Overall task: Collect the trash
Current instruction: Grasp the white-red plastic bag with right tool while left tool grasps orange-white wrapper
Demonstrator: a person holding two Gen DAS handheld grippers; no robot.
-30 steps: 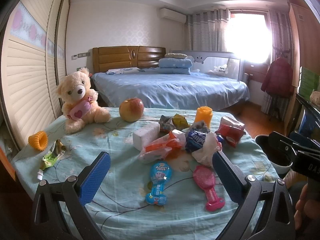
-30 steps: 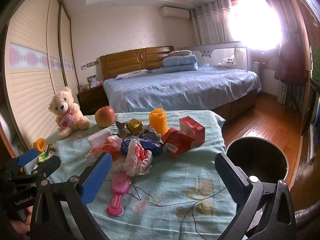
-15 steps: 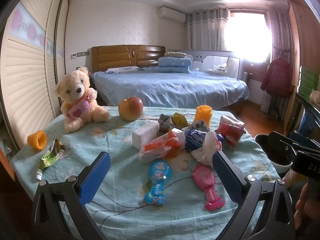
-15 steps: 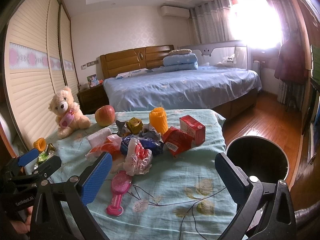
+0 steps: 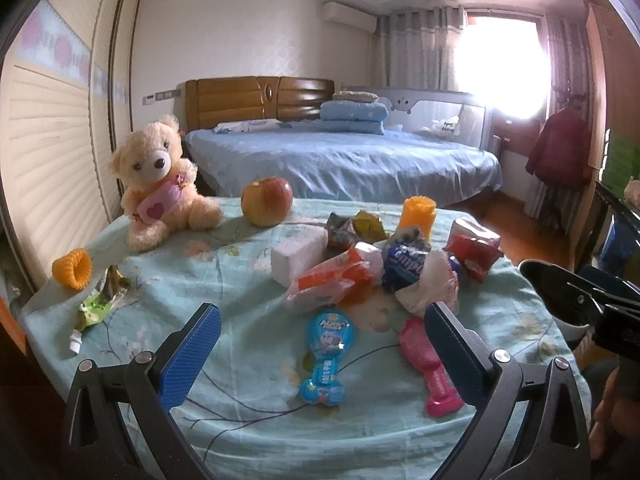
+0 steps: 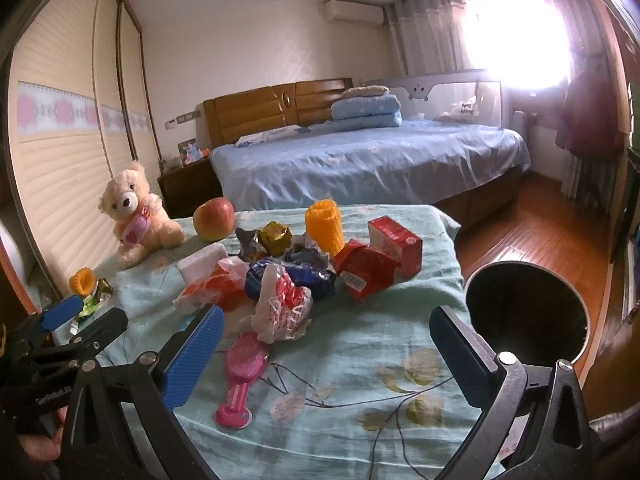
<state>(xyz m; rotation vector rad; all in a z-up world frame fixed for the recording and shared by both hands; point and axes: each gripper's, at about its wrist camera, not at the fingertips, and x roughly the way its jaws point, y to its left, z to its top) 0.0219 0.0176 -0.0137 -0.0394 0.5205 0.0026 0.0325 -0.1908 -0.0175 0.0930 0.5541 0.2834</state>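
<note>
I hold both grippers, left (image 5: 320, 344) and right (image 6: 326, 344), fingers spread wide and empty, above the wrapper pile (image 6: 280, 280). The crinkled wrappers could slip out before reaching the bin (image 6: 528, 312).

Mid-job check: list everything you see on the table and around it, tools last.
teddy bear: 1, cream, table's far left
apple: 1, red-yellow, beside bear
orange cup: 1, upright, behind pile
orange ring: 1, left edge
green wrapper: 1, near ring
white block: 1, pile's left
wrapper pile: several, mixed, centre
red cartons: 2, pile's right
blue toy: 1, front
pink brush: 1, front
bin: 1, dark, right of table
bed: 1, blue, behind
left tool: open, empty
right tool: open, empty
</note>
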